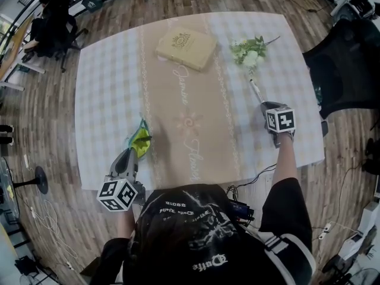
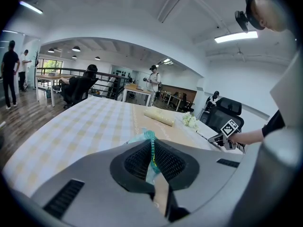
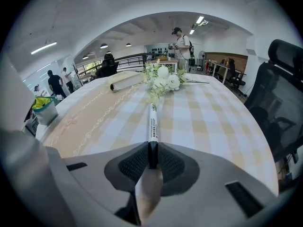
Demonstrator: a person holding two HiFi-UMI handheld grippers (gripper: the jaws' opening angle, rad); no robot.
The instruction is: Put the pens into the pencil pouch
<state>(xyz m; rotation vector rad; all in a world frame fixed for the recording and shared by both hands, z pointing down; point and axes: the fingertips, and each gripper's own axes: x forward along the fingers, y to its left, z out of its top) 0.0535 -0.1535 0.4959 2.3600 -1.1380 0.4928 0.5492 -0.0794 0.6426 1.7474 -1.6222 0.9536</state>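
From my right tongs across to the pouch in my left tongs, the desk lies open. Flowers crowd just beyond the right, and a cream box sits toward the far edge.

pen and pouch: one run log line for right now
left gripper: shut on pouch edge | right gripper: shut on pen | pen: not yet in pouch

— Where's the pouch?
— Near left on the table, at the runner's left edge.
— And the pen?
— Right side, just near of the flowers. The book lies far, on the runner.
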